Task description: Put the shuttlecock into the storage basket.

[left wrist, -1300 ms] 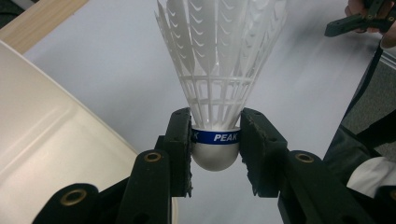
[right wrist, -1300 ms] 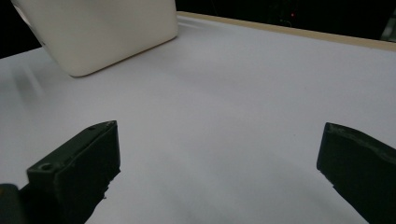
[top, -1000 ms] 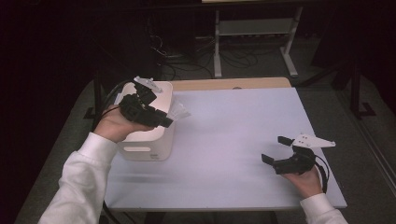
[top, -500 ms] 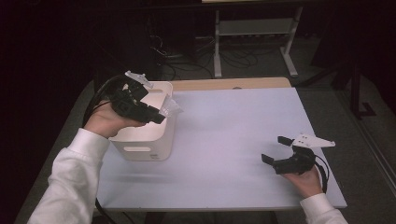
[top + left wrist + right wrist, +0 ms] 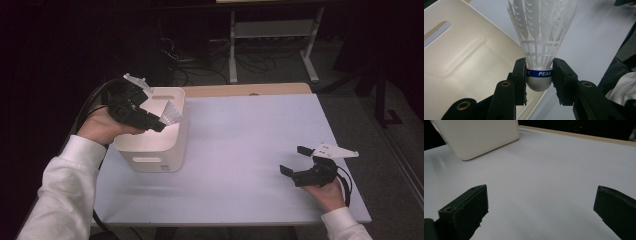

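My left gripper (image 5: 159, 125) (image 5: 539, 76) is shut on a white shuttlecock (image 5: 541, 37) (image 5: 171, 113), its pads pressing the cork base with the blue band. It hovers over the open top of a cream plastic bin (image 5: 152, 145) (image 5: 466, 60) at the table's left side, with the feathers reaching past the bin's right rim. My right gripper (image 5: 295, 161) (image 5: 540, 207) rests low near the table's front right, jaws wide apart with nothing between them. In the right gripper view the bin (image 5: 477, 136) stands far off at the upper left.
The pale table (image 5: 250, 145) has a wooden strip along its far edge. Behind it on the dark floor stand a white shelf frame (image 5: 272, 35) and tangled cables (image 5: 195, 60). My white sleeve (image 5: 65, 195) comes in at the lower left.
My left hand has drifted left and slightly back over the bin with the shuttlecock still gripped. The right hand has stayed put.
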Available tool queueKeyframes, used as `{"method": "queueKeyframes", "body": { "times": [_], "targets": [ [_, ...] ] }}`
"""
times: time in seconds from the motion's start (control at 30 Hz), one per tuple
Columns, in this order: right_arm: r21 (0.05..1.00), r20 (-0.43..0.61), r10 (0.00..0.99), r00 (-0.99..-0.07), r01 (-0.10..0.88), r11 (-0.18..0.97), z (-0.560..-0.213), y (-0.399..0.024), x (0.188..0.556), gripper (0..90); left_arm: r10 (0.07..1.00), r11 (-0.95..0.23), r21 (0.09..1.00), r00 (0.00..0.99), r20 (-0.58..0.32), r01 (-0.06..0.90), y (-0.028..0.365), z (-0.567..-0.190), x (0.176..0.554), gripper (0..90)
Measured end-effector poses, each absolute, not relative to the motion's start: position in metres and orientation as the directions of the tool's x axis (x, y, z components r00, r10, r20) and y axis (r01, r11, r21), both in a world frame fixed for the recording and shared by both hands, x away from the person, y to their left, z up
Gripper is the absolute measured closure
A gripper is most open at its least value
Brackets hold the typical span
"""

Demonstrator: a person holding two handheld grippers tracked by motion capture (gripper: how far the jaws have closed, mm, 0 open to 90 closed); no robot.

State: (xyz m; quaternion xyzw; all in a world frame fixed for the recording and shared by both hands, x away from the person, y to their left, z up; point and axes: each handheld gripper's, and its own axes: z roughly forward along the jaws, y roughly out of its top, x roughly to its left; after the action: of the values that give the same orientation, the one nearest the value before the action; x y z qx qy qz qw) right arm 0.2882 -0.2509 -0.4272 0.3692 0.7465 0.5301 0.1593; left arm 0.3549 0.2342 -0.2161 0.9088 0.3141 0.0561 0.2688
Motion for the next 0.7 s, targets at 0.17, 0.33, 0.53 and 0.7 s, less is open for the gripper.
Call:
{"method": "queueKeyframes", "body": {
  "times": [0.17, 0.33, 0.53, 0.7],
  "targets": [
    [0.909, 0.155, 0.720, -0.677, 0.384, 0.165, -0.427, -0.251, 0.288, 0.0, 0.597, -0.677, 0.496, 0.800, -0.061, 0.544, 0.240, -0.218, 0.356, 64.7],
    [0.908, 0.154, 0.720, -0.677, 0.384, 0.167, -0.427, -0.251, 0.288, 0.0, 0.597, -0.682, 0.481, 0.799, -0.068, 0.551, 0.245, -0.218, 0.355, 64.7],
    [0.907, 0.154, 0.720, -0.677, 0.385, 0.168, -0.428, -0.251, 0.288, 0.0, 0.601, -0.696, 0.441, 0.796, -0.074, 0.567, 0.249, -0.221, 0.357, 64.7],
    [0.907, 0.154, 0.720, -0.677, 0.386, 0.168, -0.428, -0.251, 0.288, 0.0, 0.599, -0.705, 0.418, 0.797, -0.081, 0.572, 0.253, -0.223, 0.359, 64.7]
  ]
}}
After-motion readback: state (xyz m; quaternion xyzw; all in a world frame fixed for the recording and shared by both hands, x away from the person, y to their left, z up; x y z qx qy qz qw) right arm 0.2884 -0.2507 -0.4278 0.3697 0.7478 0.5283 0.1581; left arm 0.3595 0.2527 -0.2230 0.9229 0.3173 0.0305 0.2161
